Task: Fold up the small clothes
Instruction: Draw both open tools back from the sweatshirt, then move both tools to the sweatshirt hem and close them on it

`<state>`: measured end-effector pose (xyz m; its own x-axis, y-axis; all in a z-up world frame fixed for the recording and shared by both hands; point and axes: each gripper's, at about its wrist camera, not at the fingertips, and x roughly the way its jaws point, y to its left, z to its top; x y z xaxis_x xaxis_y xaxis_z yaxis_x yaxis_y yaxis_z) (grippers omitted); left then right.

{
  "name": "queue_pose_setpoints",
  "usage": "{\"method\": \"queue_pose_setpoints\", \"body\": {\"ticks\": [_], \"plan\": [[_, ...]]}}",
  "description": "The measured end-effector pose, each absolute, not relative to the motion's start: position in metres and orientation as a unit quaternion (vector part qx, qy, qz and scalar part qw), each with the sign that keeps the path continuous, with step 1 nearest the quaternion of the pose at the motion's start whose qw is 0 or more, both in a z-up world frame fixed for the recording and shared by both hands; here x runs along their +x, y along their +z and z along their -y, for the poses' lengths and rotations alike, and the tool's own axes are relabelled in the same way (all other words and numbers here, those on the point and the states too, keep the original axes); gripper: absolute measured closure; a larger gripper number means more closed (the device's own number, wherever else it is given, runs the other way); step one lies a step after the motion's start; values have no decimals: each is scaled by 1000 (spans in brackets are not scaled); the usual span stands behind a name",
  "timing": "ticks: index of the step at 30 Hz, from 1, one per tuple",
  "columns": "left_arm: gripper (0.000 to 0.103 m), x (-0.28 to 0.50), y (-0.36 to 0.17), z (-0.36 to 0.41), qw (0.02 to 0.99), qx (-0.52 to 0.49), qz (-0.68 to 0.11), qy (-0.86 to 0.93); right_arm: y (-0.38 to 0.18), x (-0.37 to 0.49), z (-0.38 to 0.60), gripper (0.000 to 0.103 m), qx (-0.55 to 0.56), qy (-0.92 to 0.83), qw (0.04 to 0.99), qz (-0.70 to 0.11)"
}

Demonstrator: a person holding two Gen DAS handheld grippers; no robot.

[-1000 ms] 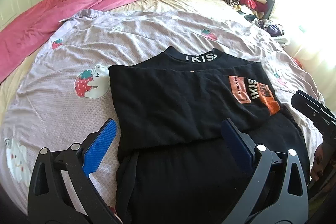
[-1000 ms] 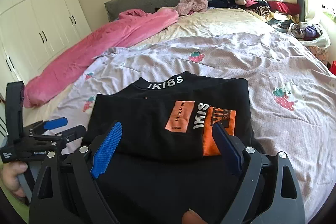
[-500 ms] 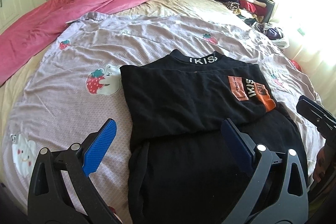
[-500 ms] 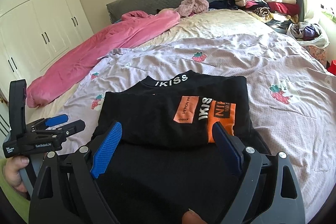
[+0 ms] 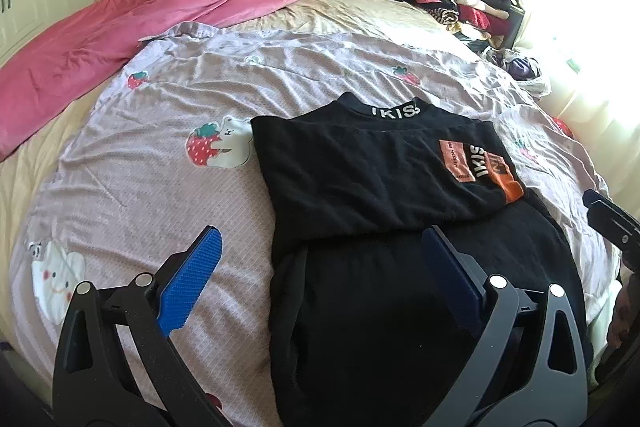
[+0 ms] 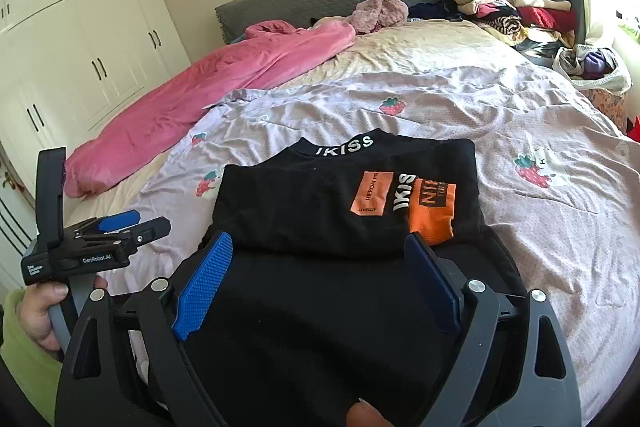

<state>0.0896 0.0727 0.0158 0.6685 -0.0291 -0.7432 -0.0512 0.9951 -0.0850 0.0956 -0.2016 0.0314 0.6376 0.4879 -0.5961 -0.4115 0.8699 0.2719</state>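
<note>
On our left, the left claw [image 5: 316, 265] hangs spread wide over the lilac strawberry-print bedspread [image 5: 160, 195], gripping nothing. The folded black knit top with orange patches [image 6: 352, 203] lies flat on that bedspread. To the right, our right claw [image 6: 318, 263] stands equally spread above it, empty.

The black knitted cloth sweater [image 5: 360, 187] looks matt and soft. The lilac quilted cotton bedspread [image 5: 160, 211] is finely textured and creased. The pink blanket [image 5: 120, 27] looks plush; the blue plastic pads [image 6: 204, 283] are ribbed.
</note>
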Motion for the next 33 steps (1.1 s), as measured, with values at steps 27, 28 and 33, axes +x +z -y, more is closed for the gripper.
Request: {"method": "queue_pose_setpoints", "body": {"ticks": [27, 28, 33], "plan": [[10, 40, -6, -103, 900, -49, -431, 27, -4, 54, 244, 16, 33, 210, 894, -395], [10, 38, -8, -104, 899, -49, -434, 27, -6, 53, 246, 16, 32, 206, 894, -397], [10, 28, -15, -107, 896, -54, -440, 25, -15, 47, 258, 16, 36, 190, 892, -408]]}}
